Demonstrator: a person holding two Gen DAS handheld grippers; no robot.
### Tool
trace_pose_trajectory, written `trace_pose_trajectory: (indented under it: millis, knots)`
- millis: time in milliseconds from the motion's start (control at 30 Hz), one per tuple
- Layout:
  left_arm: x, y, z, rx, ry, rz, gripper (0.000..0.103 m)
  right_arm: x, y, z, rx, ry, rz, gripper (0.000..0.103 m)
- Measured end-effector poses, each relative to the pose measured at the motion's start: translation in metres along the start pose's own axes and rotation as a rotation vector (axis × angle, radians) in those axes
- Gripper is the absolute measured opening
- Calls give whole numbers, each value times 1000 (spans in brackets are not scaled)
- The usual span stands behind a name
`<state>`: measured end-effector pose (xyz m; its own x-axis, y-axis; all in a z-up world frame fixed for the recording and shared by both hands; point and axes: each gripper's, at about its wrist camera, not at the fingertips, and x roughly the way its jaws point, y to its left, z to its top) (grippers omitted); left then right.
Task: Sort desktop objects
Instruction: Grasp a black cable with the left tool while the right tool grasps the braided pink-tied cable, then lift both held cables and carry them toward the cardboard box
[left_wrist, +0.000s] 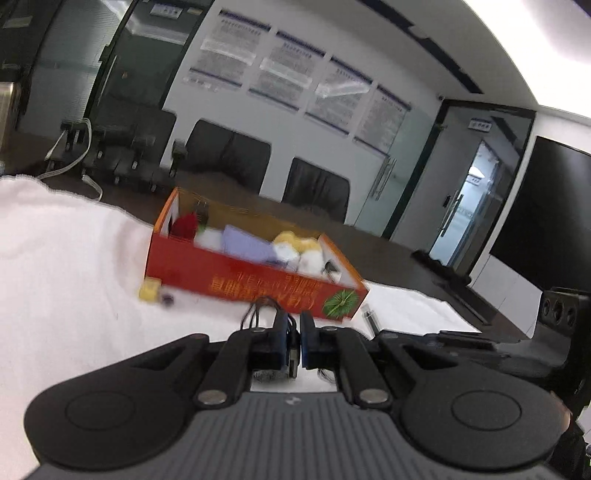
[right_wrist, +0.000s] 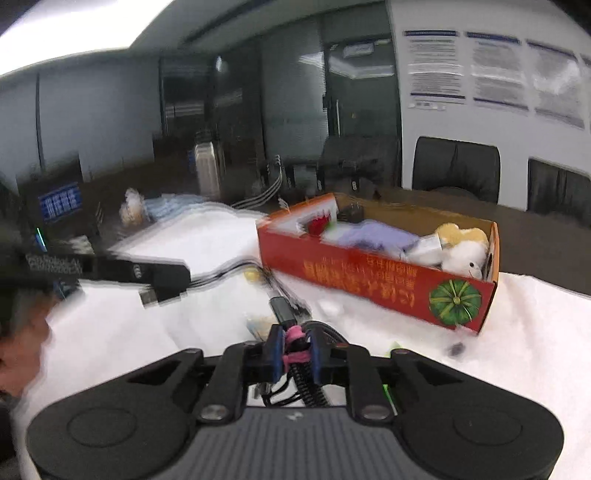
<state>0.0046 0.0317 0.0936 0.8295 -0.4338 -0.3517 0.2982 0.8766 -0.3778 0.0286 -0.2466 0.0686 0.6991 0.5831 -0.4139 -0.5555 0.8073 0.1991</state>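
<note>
- Two grippers: left gripper (left_wrist: 294, 334) nipped shut on one plug (left_wrist: 293, 350); right gripper (right_wrist: 297, 349) clamped on one pink-tied cable (right_wrist: 295, 345).
- One red box (right_wrist: 373, 271), one plush (right_wrist: 461, 245) inside.

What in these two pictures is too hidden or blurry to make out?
- Left wrist view: the printing on the red box is smeared by motion blur.
- Left wrist view: the small dark thing in the left hand-held gripper is mostly covered by its blue pads.
- Right wrist view: the cable in the right hand-held gripper runs out of sight under the gripper body.
</note>
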Motion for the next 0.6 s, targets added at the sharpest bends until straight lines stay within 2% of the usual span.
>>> trace_pose_trajectory:
  millis: [167, 233, 333, 433, 467, 500, 533, 567, 600]
  knots:
    - [-7, -16, 23, 56, -46, 4, 7, -29, -10, 24, 69, -98, 36, 9]
    - [-11, -20, 28, 60, -63, 0, 7, -34, -17, 30, 104, -109, 92, 8]
    - [-15, -26, 32, 75, -86, -12, 7, -35, -30, 30, 184, -70, 169, 8]
    - [-12, -27, 28, 80, -73, -19, 7, -32, -46, 15, 285, -16, 300, 8]
    - [-9, -27, 26, 79, -61, -20, 7, -29, -47, 9, 285, 14, 285, 8]
    - [-6, -24, 23, 70, -50, -18, 7, -21, -46, 0, 252, 70, 189, 8]
    - [-2, -23, 20, 60, -37, -15, 7, -11, -39, -9, 176, 127, 30, 9]
    - [1, -22, 17, 53, -26, -14, 7, -9, -32, -17, 68, 81, -145, 9]
    - [4, -22, 14, 49, -17, -12, 7, -7, -33, -19, 58, 102, -205, 8]
